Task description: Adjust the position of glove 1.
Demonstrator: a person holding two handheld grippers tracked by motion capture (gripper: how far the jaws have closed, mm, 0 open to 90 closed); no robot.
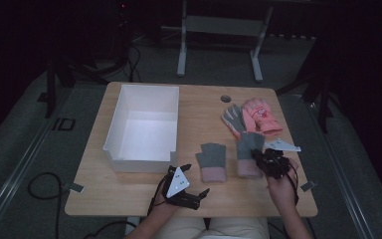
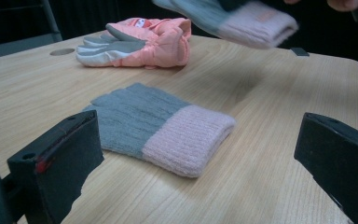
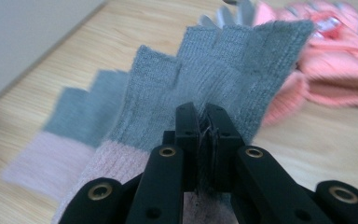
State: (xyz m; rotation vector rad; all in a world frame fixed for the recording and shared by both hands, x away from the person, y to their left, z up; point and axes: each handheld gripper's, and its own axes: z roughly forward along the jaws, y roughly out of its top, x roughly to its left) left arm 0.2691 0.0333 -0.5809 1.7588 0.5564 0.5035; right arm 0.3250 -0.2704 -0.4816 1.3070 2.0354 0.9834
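A grey-and-pink knit glove (image 3: 223,70) is clamped by the right gripper (image 3: 204,122), lifted off the table.

The jaws of the right gripper are pressed together on the knit near the pink cuff, so that the fingerless end hangs free; a carry toward the white bin (image 1: 144,127) is judged likely. Its matching glove (image 2: 161,128) is left flat on the wooden table (image 2: 261,93), just ahead of the left gripper (image 2: 191,158), whose jaws are held wide apart, apparently ready for it. A pink ski glove (image 2: 161,39) and a grey-palmed glove (image 2: 109,46) are lying together farther off.
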